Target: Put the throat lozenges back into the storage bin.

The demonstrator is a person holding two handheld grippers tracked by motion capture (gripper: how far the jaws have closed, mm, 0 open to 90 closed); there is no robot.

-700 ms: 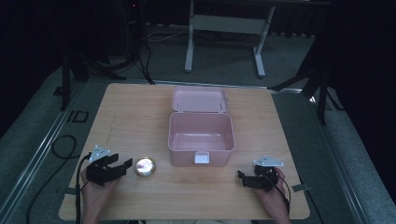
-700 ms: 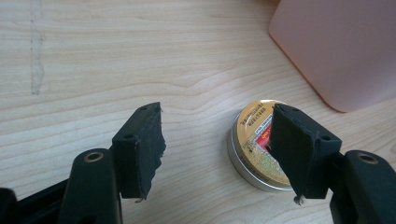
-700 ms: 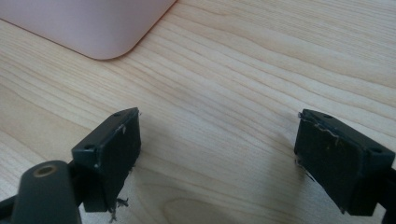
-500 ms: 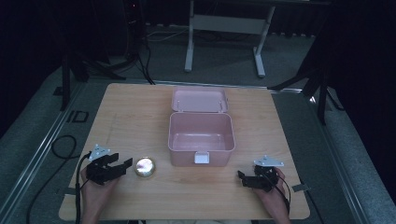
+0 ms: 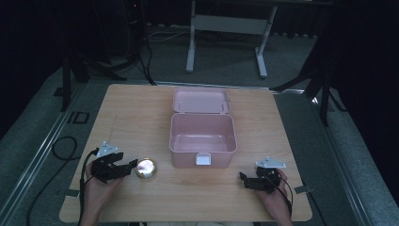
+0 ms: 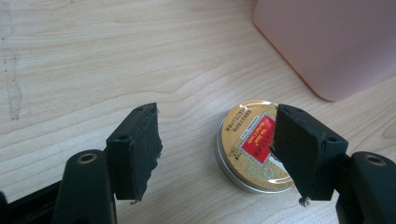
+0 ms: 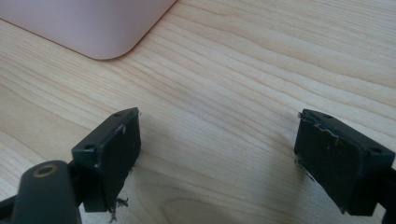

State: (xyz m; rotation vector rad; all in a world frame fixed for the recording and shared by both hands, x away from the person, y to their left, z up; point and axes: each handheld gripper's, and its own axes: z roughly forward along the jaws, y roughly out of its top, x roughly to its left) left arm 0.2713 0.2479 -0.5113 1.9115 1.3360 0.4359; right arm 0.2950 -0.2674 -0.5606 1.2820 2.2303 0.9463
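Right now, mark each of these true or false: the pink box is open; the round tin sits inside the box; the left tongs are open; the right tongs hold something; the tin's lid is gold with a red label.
1. The pink box is open. True: its lid lies back on the table behind it.
2. The round tin sits inside the box. False: it rests on the table beside the box.
3. The left tongs are open. True: the jaws stand apart, one partly over the tin.
4. The right tongs hold something. False: they are open over bare wood.
5. The tin's lid is gold with a red label. True.
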